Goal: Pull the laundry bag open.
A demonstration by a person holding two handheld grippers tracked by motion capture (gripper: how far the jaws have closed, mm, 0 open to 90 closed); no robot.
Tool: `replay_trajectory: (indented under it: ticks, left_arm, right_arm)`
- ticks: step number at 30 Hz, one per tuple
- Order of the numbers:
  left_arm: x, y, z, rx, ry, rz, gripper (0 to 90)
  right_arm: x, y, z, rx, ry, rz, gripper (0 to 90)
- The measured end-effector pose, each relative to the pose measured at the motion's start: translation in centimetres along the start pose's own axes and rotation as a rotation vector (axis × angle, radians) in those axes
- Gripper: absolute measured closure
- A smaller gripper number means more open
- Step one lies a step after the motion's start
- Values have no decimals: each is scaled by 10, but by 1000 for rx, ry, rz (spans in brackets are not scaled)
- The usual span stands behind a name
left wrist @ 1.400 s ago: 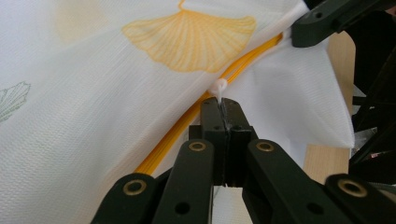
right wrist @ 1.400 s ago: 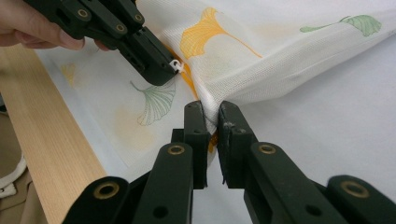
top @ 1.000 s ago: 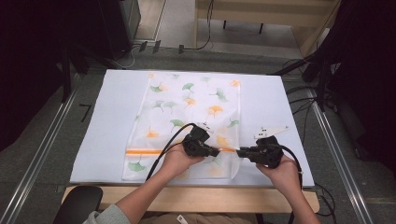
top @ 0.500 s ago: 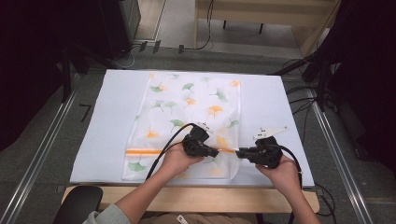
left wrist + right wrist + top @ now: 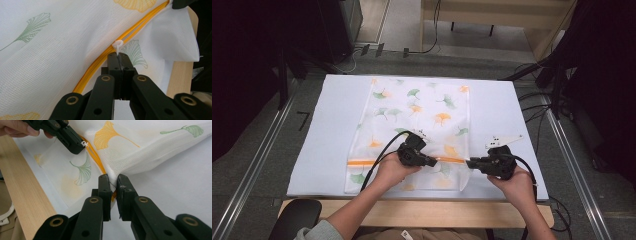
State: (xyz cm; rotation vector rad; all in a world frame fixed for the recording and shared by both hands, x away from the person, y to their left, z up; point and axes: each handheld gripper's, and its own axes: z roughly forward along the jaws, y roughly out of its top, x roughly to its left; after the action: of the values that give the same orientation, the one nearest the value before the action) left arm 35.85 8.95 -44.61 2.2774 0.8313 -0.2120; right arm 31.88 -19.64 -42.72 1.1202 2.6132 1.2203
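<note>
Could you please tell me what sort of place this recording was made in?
Probably a lab or workshop recording station: a white-covered table on a wooden base, metal floor rails on both sides, and loose cables running across the grey carpet.

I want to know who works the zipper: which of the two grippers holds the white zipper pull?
The left gripper: its jaws are shut on the white zipper pull on the orange zipper. The right gripper pinches the mesh bag at its edge.

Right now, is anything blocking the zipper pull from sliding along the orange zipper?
Nothing visible does. The left tongs are shut on the small white zipper pull, and the orange zipper lies bare on the white mesh laundry bag with ginkgo leaves. The right tongs pinch the bag's edge at the zipper's end.
</note>
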Motion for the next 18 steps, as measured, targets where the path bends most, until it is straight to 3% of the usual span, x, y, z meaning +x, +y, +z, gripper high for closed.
replay_trajectory:
  ticks: [18]
  left_arm:
    - [-4, 0, -1, -5, -4, -2, 900]
  right_arm:
    - [-1, -1, 0, 11, -18, 0, 841]
